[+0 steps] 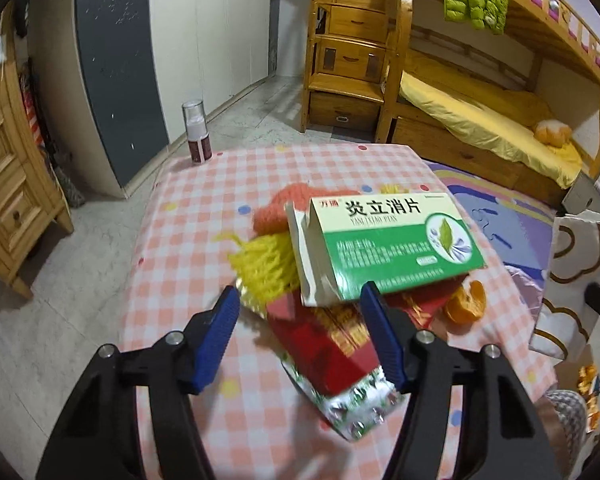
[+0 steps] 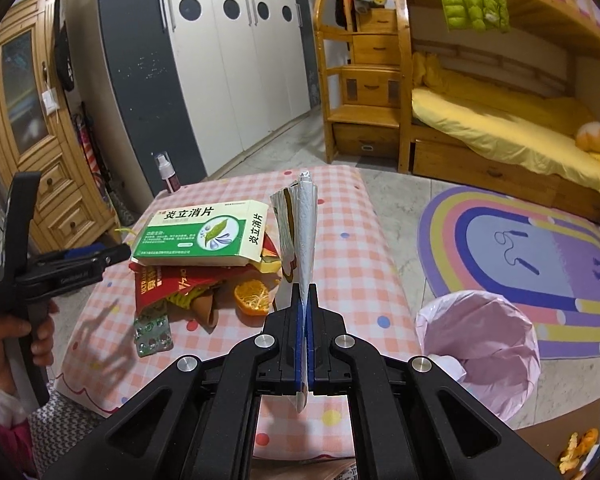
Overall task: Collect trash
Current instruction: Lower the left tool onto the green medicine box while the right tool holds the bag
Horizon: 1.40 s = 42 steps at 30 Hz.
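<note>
The right tool pinches a foil wrapper above the counter; the left tool stands spread beside the green medicine box.

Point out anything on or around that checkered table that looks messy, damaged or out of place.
The green medicine box sits tilted atop a loose trash pile, its end flap torn open. A blister pack pokes out beneath, orange peel lies beside it, and more peel is on the floor near the pink-lined bin.
</note>
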### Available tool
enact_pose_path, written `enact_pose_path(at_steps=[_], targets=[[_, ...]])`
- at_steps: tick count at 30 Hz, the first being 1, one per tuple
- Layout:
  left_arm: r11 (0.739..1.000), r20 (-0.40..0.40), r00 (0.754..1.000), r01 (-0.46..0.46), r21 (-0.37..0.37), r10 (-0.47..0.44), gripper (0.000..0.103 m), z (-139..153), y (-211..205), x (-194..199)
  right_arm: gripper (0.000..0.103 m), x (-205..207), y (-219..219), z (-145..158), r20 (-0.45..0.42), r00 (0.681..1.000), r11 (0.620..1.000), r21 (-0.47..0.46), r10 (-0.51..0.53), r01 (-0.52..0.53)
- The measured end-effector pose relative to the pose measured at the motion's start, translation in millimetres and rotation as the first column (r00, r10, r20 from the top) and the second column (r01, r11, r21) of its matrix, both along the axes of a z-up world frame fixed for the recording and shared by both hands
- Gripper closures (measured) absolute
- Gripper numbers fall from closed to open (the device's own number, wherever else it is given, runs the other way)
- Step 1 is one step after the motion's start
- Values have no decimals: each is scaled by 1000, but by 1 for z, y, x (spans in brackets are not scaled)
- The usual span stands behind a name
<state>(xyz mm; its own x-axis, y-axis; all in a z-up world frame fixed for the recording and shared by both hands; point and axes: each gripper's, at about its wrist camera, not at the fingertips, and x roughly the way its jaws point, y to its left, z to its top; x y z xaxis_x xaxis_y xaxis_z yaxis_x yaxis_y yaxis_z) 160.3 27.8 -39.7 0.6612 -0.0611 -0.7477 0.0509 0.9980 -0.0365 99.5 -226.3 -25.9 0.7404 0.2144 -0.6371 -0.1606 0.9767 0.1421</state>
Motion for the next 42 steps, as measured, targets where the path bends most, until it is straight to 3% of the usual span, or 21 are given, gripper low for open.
enact_pose_path(at_steps=[5,10,15,24,30,32,35,38,40,42], targets=[[1000,-38,999,11,-24,-12,54,-12,5,15,102,3,1,-3,-8,1000,1000,-10,0,0],[997,-56,998,23,-76,-27,75,-15,12,22,102,5,2,-5,-18,1000,1000,-10,4,-4],[989,-41,999,-8,-151,2,76,-11,31,18,102,4,1,-4,-18,1000,1000,-13,6,-7],[996,-3,999,43,-84,-44,76,-3,19,29,102,3,7,-5,-21,1000,1000,-22,10,-10],[983,-53,993,92,-158,-101,82,-14,23,47,102,6,6,-6,-29,1000,1000,-21,0,-1],[976,-63,993,88,-197,-103,82,-15,29,49,102,6,5,-7,-31,1000,1000,-17,-2,1],[979,-62,997,37,-203,-51,82,-15,42,47,102,3,5,-5,-27,1000,1000,-16,-4,3],[978,-29,998,42,-206,-49,81,-7,41,33,102,1,7,-4,-20,1000,1000,-17,-2,1],[986,24,997,77,-151,-74,55,2,26,18,102,-1,7,-3,-15,1000,1000,-14,-3,3],[991,50,995,95,-94,-91,50,8,9,3,102,-1,7,-3,-16,1000,1000,-6,-3,3]])
